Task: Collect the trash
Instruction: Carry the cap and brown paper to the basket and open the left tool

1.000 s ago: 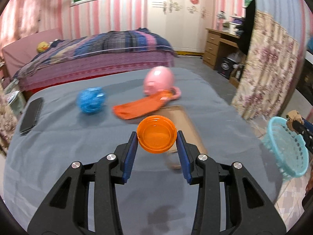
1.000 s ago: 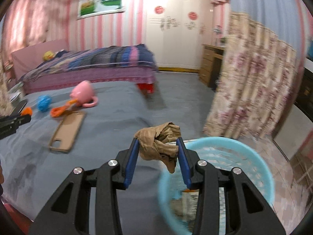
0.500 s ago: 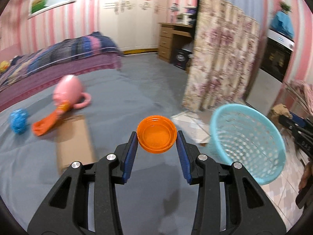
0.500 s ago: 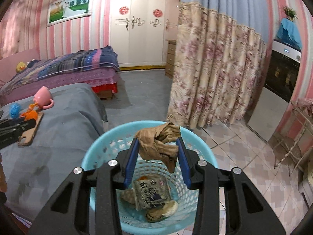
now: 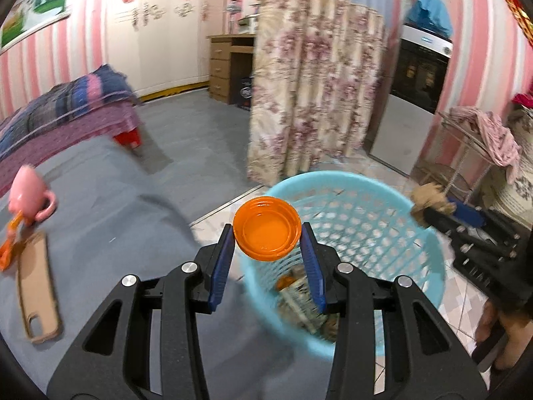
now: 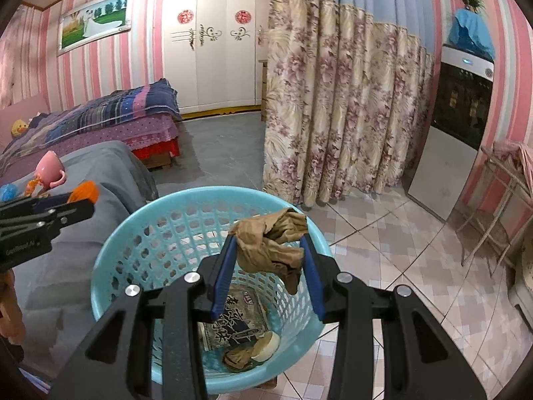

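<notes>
My left gripper is shut on an orange plastic lid, held over the near left rim of the light blue trash basket. My right gripper is shut on a crumpled brown paper, held above the basket. Inside the basket lie a printed wrapper and other scraps. The right gripper also shows in the left wrist view at the basket's far right rim. The left gripper shows in the right wrist view at the basket's left.
A grey-covered table holds a pink cup, an orange tool and a tan phone case. A floral curtain hangs behind the basket. A bed and a wire rack stand around.
Both grippers swung right from the table towards the basket. The lid now hangs over the basket's rim and the brown paper sits over its middle. Both stay shut on their loads.
</notes>
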{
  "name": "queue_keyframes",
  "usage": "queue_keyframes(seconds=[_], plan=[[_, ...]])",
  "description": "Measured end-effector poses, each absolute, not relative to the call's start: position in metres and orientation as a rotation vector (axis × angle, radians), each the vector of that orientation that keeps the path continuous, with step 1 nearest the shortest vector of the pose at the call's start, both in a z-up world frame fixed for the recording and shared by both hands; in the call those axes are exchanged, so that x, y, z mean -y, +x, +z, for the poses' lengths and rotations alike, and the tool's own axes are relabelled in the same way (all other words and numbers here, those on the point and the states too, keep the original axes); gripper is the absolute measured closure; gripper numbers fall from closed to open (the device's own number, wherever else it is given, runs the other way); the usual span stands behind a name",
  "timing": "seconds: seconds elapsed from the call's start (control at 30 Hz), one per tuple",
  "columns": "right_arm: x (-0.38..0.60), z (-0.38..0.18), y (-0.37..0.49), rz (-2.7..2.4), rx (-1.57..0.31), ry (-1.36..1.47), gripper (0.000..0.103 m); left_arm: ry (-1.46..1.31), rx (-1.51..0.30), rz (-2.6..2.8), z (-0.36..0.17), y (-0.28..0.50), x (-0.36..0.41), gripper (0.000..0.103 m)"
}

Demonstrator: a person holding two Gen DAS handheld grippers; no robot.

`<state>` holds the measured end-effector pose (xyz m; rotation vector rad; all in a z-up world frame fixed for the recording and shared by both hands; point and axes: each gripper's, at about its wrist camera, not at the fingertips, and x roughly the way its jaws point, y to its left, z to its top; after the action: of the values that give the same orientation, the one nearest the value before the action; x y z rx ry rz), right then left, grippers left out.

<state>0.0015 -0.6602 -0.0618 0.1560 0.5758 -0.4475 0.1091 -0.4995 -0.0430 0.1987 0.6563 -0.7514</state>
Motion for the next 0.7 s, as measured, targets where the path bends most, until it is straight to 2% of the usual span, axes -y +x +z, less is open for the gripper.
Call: queue_keyframes(seconds=[0.13, 0.17, 0.2, 0.23, 0.33, 0.47, 0.7], plan=[[0.666, -0.065, 0.000, -0.456, -0.580, 0.166, 0.063, 0.226, -0.653, -0.779, -0.043, 0.109, 0.523, 0.063], [0.667, -0.065, 0.000, -0.458, -0.580, 0.166, 0.063, 0.226, -0.663, -0.782, -0.044, 0.112, 0.528, 0.059], [0.667, -0.065, -0.001, -0.460, -0.580, 0.166, 0.063, 0.227, -0.675, -0.786, -0.045, 0.115, 0.530, 0.042], [0.667, -0.064, -0.001, -0.463, -0.578, 0.167, 0.063, 0.224, -0.669, -0.775, -0.044, 0.116, 0.530, 0.030], [0.667, -0.064, -0.002, -0.467, -0.575, 0.168, 0.063, 0.222, -0.642, -0.761, -0.040, 0.119, 0.526, 0.021], [0.667, -0.065, -0.001, -0.467, -0.579, 0.174, 0.063, 0.218, -0.624, -0.704, -0.038, 0.125, 0.506, 0.013], [0.657, -0.066, 0.008, -0.453, -0.581, 0.176, 0.063, 0.198, -0.619, -0.627, -0.037, 0.130, 0.467, 0.008]])
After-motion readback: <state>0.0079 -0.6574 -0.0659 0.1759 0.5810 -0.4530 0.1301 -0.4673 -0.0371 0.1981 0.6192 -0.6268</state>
